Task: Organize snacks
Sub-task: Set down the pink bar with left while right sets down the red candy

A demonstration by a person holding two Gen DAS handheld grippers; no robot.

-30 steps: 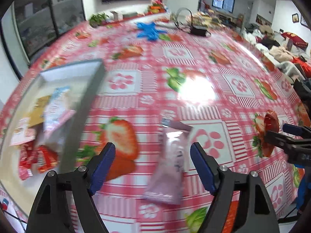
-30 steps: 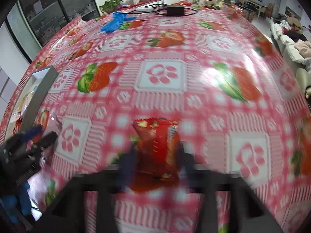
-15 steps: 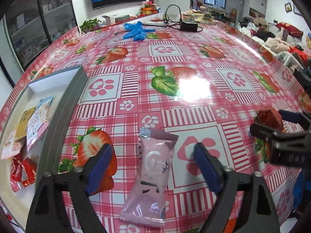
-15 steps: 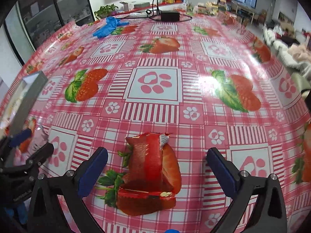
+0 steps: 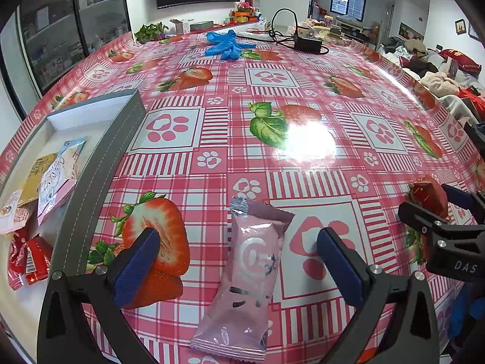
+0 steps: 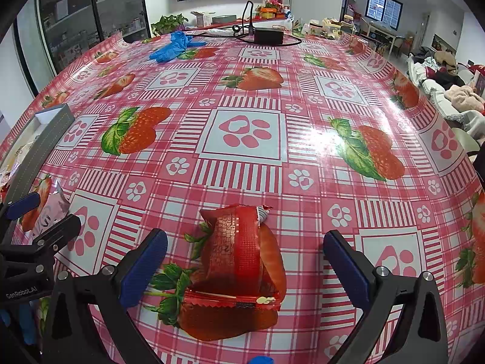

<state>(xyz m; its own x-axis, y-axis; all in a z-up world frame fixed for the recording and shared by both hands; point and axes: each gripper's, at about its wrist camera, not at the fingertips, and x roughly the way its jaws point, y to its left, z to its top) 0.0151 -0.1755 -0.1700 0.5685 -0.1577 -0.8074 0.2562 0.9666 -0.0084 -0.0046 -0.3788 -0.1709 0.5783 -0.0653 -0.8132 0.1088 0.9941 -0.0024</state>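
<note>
A pink snack packet (image 5: 248, 273) lies flat on the strawberry tablecloth between the fingers of my left gripper (image 5: 236, 261). Its jaws are opening, and neither blue pad touches the packet. A red snack packet (image 6: 239, 251) lies on the cloth between the wide-apart fingers of my right gripper (image 6: 244, 242), which is open and clear of it. In the left wrist view the right gripper (image 5: 436, 209) shows at the right edge around the red packet (image 5: 427, 195). The right wrist view shows the left gripper (image 6: 39, 212) at the left edge, by the pink packet (image 6: 53, 206).
A grey-walled tray (image 5: 100, 182) at the left holds several snack packets (image 5: 54, 179). Blue gloves (image 5: 225, 45) and a black power adapter (image 5: 307, 42) with its cable lie at the table's far side. Furniture and piled clothes stand beyond the right edge.
Both grippers' jaws have spread wider, the right one coming off the red packet's sides. The pink and red packets now show sharp and still on the cloth.
</note>
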